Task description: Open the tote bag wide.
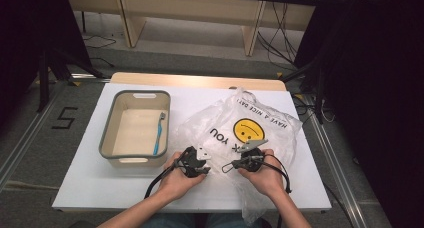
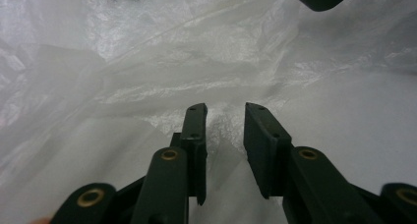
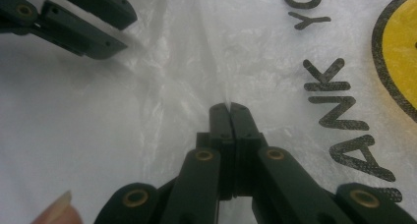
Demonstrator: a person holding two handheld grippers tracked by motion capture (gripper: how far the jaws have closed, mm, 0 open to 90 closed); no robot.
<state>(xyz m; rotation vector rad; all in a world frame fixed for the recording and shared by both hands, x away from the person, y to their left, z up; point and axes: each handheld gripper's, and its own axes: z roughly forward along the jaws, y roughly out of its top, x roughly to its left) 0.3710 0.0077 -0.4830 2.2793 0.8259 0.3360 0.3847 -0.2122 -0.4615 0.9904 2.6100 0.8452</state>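
**Pinching a smiley bag with two grippers**

Counting first: two grippers, one plastic bag point(image 1: 235, 130), one grey bin point(image 1: 107, 138) and one blue toothbrush point(image 1: 159, 133) lying inside the bin along its right wall. All of it sits on one white table point(image 1: 90, 183).

The bag lies on the right half of the table, just beside the bin, and its near end hangs over the table edge by my right forearm. It's thin, see-through white plastic, super crinkly, with a yellow smiley face and black lettering. From the high view the print reads upside down.

My right gripper point(image 1: 241, 163) is at the near edge of the bag, just below the smiley. In the right gripper view its jaws are fully together, and a thin fold of the plastic runs right into the tips, so it's clamped on the bag film.

My left gripper point(image 1: 199, 167) is near it, to its left, at the bag's left edge. In the left gripper view its jaws stand partly apart with a clear gap. Crumpled plastic lies under and between them, but the pads aren't pressing on it. The tips of the two grippers are close but apart.
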